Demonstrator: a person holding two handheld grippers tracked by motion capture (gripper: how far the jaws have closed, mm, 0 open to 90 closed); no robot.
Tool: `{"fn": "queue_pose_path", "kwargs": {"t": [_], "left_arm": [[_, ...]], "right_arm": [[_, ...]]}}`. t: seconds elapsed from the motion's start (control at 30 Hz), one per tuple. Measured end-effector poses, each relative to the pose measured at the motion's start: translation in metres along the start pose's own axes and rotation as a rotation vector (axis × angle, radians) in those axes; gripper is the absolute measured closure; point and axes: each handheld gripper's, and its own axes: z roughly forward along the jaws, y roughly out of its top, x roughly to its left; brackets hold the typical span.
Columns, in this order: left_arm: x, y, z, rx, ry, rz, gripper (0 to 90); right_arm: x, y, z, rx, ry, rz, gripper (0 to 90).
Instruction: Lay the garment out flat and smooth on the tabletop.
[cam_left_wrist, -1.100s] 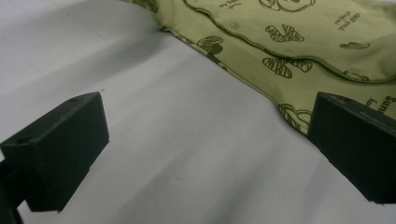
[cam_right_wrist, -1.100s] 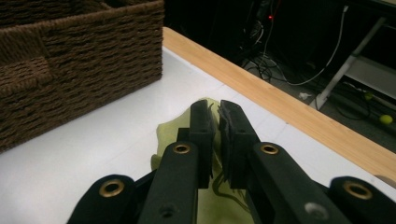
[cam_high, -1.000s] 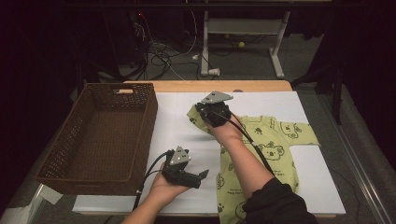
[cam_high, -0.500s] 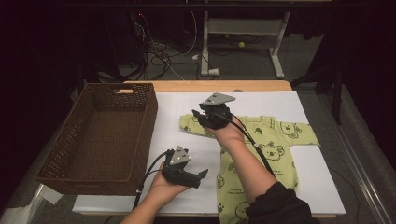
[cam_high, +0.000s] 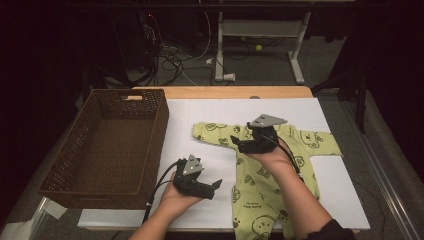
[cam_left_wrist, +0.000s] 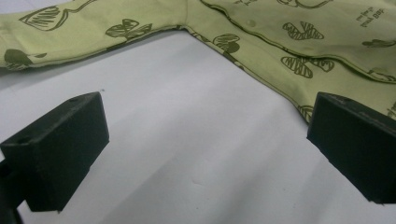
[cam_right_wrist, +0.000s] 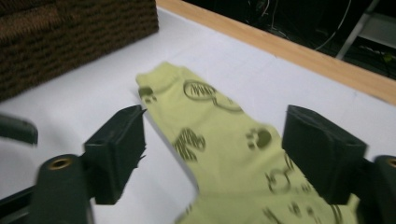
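From the high view, a light-green baby garment printed with dark cartoon figures (cam_high: 270, 170) is being laid flat on the white tabletop (cam_high: 200, 120), toward its right half, body running down to the near edge and both sleeves spread sideways. The right gripper (cam_high: 239, 144) is being held over the chest, pointing at the left sleeve (cam_high: 215, 134), which is lying straightened toward the dark brown woven wicker basket (cam_high: 107, 145) at the left edge. The left gripper (cam_high: 216, 184) is being rested low near the near edge, just beside the garment's left hem. The step being judged in hand is the smoothing-out of the garment, with the sleeve just let go.

In the left gripper view, the two black jaws are being held wide apart over bare white surface, nothing between them; the garment (cam_left_wrist: 289, 51) is lying just beyond them.

In the right gripper view, the jaws have just been opening and are standing released; the sleeve (cam_right_wrist: 210, 130) is lying on the table beneath the gap, unpinched, its cuff pointing at the basket (cam_right_wrist: 74, 37).

Next, a fold is probably being called for: a sleeve edge would need pinching flat against the tabletop, then carrying across the chest without dragging the body askew.
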Motion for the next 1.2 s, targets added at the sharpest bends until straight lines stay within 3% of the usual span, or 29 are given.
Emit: {"fn": "queue_pose_path", "kwargs": {"t": [0.13, 0.27, 0.63, 0.83, 1.2], "left_arm": [[0.001, 0.0, 0.001, 0.007, 0.016, -0.003, 0.0], [0.003, 0.0, 0.0, 0.011, 0.023, -0.013, 0.0], [0.003, 0.0, 0.0, 0.014, 0.021, -0.016, 0.0], [0.003, -0.001, 0.0, 0.011, 0.015, -0.016, 0.0], [0.008, 0.001, -0.003, -0.01, -0.003, -0.045, 0.0]], "right_arm": [[-0.011, -0.024, -0.019, 0.005, -0.006, 0.029, 12.3], [-0.019, -0.045, -0.037, 0.016, -0.031, 0.054, 0.3], [-0.031, -0.093, -0.097, -0.023, -0.096, 0.088, 0.2], [-0.028, -0.118, -0.117, -0.024, -0.11, 0.079, 0.3], [-0.041, -0.142, -0.151, -0.056, -0.164, 0.134, 0.2]]}}
